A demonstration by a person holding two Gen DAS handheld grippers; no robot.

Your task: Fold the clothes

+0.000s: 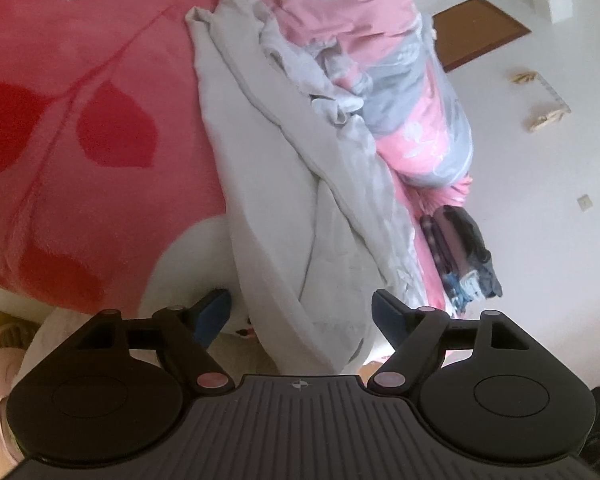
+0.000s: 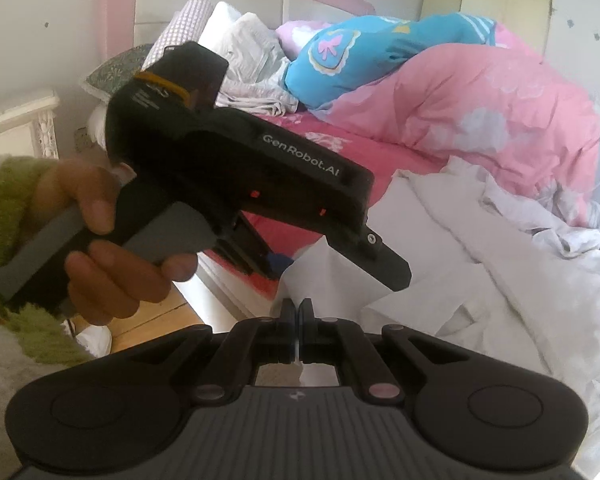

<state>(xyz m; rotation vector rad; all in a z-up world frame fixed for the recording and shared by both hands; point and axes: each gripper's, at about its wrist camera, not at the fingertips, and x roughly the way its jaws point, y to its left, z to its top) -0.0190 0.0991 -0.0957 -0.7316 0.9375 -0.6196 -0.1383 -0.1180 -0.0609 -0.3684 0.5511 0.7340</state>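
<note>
The white garment [image 1: 284, 184] lies on the bed [image 1: 80, 120], along its side edge, as one long rumpled band. In the left wrist view its long axis runs from the near edge of the bed, just in front of the left tongs [image 1: 300, 316], away toward the far end, where it meets the pink and grey quilt [image 1: 380, 80]. The cloth is pale, almost cream-white, with a stitched seam along its length and many soft folds; the near end hangs a little over the bed edge. The bed cover beside it is red-pink with large darker leaf shapes.

The left tongs are released: the two blue-tipped fingers [image 1: 214, 312] stand well apart, with the near end of the garment between them, and they do not press it.

In the right wrist view the right tongs [image 2: 299, 316] are clenched, the fingers almost together, and a thin edge of the white cloth passes between them. The garment [image 2: 480, 280] spreads to the right from there, wrinkled, toward the quilt [image 2: 480, 112]. A hand [image 2: 100, 240] in a green fuzzy sleeve [image 2: 4, 200] holds the left gripper handle just above.
</note>
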